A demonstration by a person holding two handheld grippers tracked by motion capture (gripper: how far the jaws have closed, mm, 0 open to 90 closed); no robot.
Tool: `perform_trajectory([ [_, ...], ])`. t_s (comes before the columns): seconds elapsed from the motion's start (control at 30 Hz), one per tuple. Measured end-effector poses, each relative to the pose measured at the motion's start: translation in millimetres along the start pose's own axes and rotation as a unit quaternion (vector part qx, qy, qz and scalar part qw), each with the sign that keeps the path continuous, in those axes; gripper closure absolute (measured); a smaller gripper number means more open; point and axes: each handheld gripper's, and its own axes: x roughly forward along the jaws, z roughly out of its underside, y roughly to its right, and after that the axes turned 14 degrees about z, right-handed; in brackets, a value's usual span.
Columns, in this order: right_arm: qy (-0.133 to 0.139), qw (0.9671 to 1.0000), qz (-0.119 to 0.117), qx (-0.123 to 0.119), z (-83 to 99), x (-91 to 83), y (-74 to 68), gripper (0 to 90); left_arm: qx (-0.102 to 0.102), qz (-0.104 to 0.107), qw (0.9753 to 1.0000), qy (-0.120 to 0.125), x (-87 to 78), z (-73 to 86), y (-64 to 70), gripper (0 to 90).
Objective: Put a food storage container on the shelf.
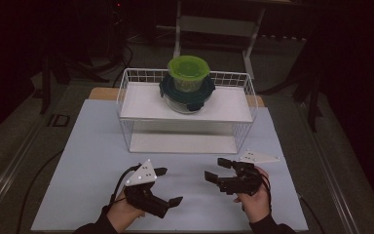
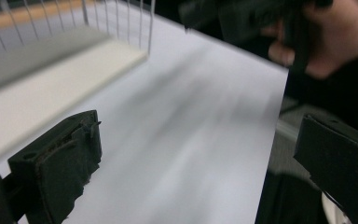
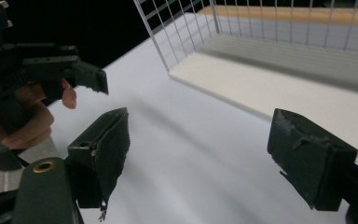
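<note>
Green-lidded container (image 1: pixel 189 73) sits on rack (image 1: pixel 126 92), well beyond both empty claws.

White wire basket (image 1: pixel 126 92), matt tabletop (image 1: pixel 92 146)

Motion blur is smearing the white worktop (image 2: pixel 182 140) in the left gripper view, and the frame edge is cutting off the white wire basket (image 2: pixel 74 18) there.

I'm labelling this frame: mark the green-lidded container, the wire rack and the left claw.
green-lidded container (image 1: pixel 189 68): high view, on its green lid.
wire rack (image 1: pixel 122 92): high view, on its left wire wall.
left claw (image 1: pixel 168 186): high view, midway between its open jaw tips.
</note>
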Motion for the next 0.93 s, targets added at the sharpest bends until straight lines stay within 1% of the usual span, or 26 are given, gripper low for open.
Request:
perform_trajectory([
  [0.07,-0.005,1.0,0.003,-0.002,6.2,0.6,1.3,20.3,-0.001,0.004,1.0,-0.001,2.4,4.8,0.5,0.1],
  [0.13,-0.01,0.9999,0.008,-0.003,13.0,0.5,2.9,20.2,0.001,0.003,1.0,0.002,4.2,8.7,1.4,0.1],
  [0.2,-0.01,0.9999,0.01,-0.003,20.3,-0.2,4.8,20.2,0.002,0.001,1.0,0.0,5.8,12.1,1.9,0.1],
  [0.27,-0.015,0.9998,0.014,-0.005,26.6,-1.1,6.7,19.7,0.002,0.002,1.0,0.005,5.6,14.9,1.6,0.1],
  [0.37,-0.022,0.9995,0.023,-0.004,34.1,-3.3,10.4,19.9,0.007,0.0,0.9999,0.01,3.2,16.6,-0.5,0.1],
  [0.43,-0.025,0.9993,0.026,-0.002,38.4,-5.1,12.5,19.9,0.006,0.0,0.9999,0.014,1.4,18.0,-3.2,0.1],
  [0.5,-0.027,0.9992,0.029,-0.002,42.3,-7.2,13.5,19.8,0.002,-0.003,0.9999,0.013,0.9,20.4,-5.9,0.1],
  [0.6,-0.027,0.9988,0.04,-0.013,48.5,-10.1,14.9,19.4,-0.004,-0.007,0.9999,0.011,-0.1,24.7,-9.4,0.1],
  [0.7,-0.031,0.9984,0.044,-0.015,53.5,-12.0,17.4,19.4,-0.006,-0.012,0.9998,0.012,-0.8,27.4,-11.7,0.1],
  [0.77,-0.032,0.9982,0.05,-0.014,55.5,-12.5,19.9,19.4,-0.006,-0.018,0.9998,0.008,-0.1,29.5,-13.0,0.1],
  [0.93,-0.028,0.998,0.055,-0.014,56.2,-12.2,23.1,19.5,-0.008,-0.019,0.9998,-0.001,2.8,33.9,-15.2,0.1],
])
